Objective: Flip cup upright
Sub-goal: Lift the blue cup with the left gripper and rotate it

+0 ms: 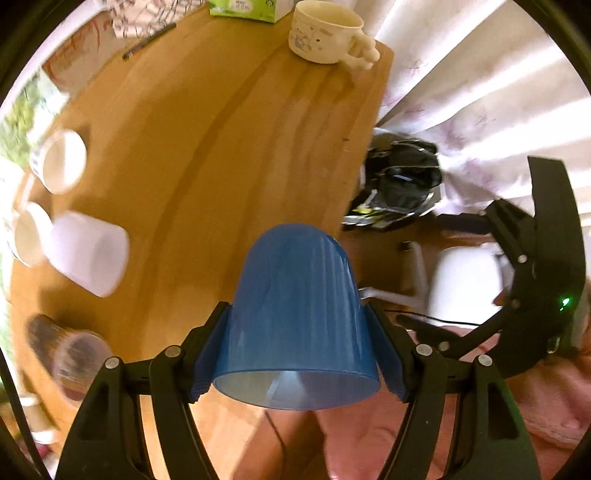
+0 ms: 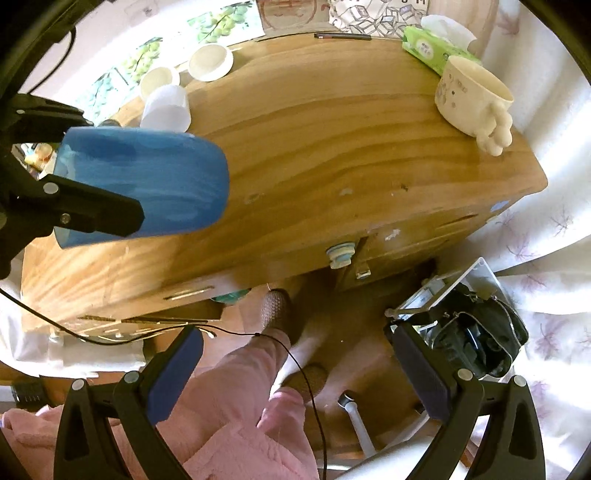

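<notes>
My left gripper (image 1: 295, 314) is shut on a blue plastic cup (image 1: 295, 310). It holds the cup in the air above the near edge of the wooden table (image 1: 207, 155), base pointing away from the camera and open mouth toward it. In the right wrist view the blue cup (image 2: 147, 177) lies sideways at the left, clamped by the left gripper (image 2: 92, 206). My right gripper (image 2: 291, 362) is open and empty, off the table's front edge above the floor and pink-clad legs.
A cream mug (image 1: 325, 33) with a knobby handle stands upright at the far right corner, next to a green tissue pack (image 1: 247, 9). White cups (image 1: 62, 162), a white tumbler on its side (image 1: 88, 251) and a clear cup (image 1: 77, 354) sit along the left. A black bag (image 1: 399, 184) lies on the floor.
</notes>
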A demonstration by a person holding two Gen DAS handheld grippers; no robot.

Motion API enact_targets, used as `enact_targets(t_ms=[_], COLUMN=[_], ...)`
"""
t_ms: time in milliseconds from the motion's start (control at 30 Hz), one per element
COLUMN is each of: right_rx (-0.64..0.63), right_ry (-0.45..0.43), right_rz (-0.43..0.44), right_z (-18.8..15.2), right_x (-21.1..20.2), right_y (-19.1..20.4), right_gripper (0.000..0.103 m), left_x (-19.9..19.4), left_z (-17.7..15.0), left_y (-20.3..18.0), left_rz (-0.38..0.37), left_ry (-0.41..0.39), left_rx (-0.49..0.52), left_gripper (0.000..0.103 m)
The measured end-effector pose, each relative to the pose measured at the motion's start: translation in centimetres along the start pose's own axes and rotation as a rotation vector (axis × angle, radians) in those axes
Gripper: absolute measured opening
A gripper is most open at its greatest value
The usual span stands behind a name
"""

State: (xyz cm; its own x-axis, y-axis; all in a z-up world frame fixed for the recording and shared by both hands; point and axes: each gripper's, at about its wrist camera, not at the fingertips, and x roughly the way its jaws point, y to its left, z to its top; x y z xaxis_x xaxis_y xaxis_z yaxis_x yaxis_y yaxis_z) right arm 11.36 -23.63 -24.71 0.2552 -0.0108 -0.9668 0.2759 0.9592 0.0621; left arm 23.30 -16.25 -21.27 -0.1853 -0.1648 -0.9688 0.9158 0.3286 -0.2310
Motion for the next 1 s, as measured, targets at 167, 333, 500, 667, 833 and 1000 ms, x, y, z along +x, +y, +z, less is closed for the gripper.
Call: enact_targets(t_ms=[167,333,500,667,833,1000], right_rx=[-0.029,-0.077,-0.138,-0.194,-0.221,-0.242], right_ry=[-0.005,0.006,0.013,0.007,0.014,0.024], right_rz=[-0.022,-0.040,-0.056,-0.058,-0.051,-0.046], right_z=[-0.4,-0.5,-0.3,0.2,0.9,1.7], right_x=[-0.4,-0.1,0.2,0.6,1.2,1.6], right_y=[0.7,1.8,3.3,4.7,5.5,6.0], right_gripper=[0.103,0.103,0.103,0.103,0.103,0.103], left_x=[0.9,1.8,3.3,3.4,4.0,4.5], left_z=[-0.7,-1.0,-1.2,-1.2,-1.1,-1.3], left_y=[0.9,1.6,2.8,3.9,5.0,5.6], left_rz=[-0.104,-0.073,-0.088,-0.157,-0.156,-0.116], left_ry=[-0.010,-0.026,-0.001,-0.013,0.016,0.046], left_rx=[-0.033,0.001,0.022,0.044,0.044,0.066], left_gripper=[0.075,0.075,0.075,0.075,0.075,0.075])
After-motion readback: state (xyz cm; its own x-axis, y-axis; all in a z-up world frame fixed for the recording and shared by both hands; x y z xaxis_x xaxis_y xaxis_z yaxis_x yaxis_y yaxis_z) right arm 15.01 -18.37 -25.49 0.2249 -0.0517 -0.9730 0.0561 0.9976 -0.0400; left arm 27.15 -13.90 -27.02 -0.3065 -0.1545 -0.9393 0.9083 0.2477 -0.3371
